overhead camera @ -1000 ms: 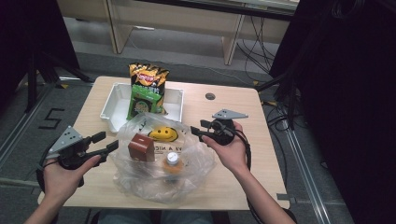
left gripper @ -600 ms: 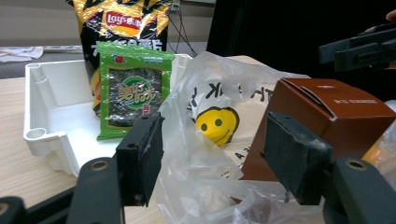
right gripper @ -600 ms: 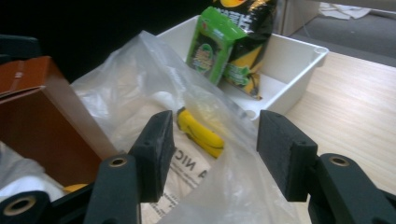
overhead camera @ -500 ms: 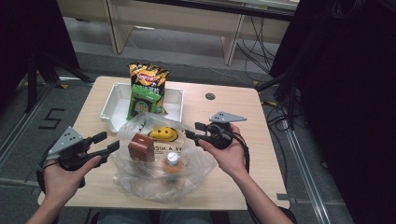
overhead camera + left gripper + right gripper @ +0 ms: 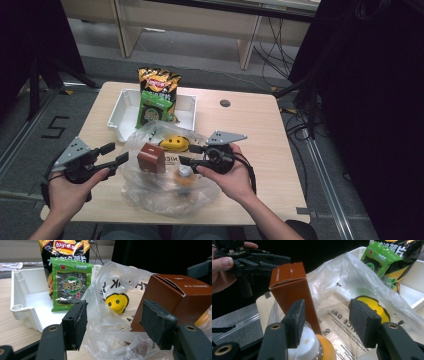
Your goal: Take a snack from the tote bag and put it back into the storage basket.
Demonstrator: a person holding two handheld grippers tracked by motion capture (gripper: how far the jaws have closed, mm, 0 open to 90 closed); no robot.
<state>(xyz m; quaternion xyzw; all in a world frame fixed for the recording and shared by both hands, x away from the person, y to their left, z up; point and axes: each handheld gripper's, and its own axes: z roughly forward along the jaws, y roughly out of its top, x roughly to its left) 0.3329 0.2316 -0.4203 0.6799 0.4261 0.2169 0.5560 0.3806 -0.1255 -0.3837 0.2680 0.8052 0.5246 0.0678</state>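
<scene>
A clear plastic bag [image 5: 165,192] printed with a yellow smiley [image 5: 175,143] lies open at the table's front middle. In it stand a brown carton [image 5: 151,158] and a small orange bottle with a white cap [image 5: 185,172]. My left gripper [image 5: 111,155] is open just left of the bag, with its jaws pointing at the carton [image 5: 175,302]. In its own view the left gripper [image 5: 116,326] has crumpled bag film [image 5: 112,340] beyond the pads. My right gripper [image 5: 187,154] hangs open over the bag's right side. In its own view the right gripper [image 5: 329,322] stands above the bottle [image 5: 312,347], beside the carton [image 5: 292,287].
A white tray [image 5: 122,107] stands at the back of the table behind the bag. A black and yellow chips bag [image 5: 159,82] and a green seaweed pack [image 5: 155,107] lean upright in it. A small dark hole [image 5: 225,103] marks the tabletop at the back right.
My right gripper has moved left and nearer to the person, from beside the bag to over its right side. The left gripper has kept still.
</scene>
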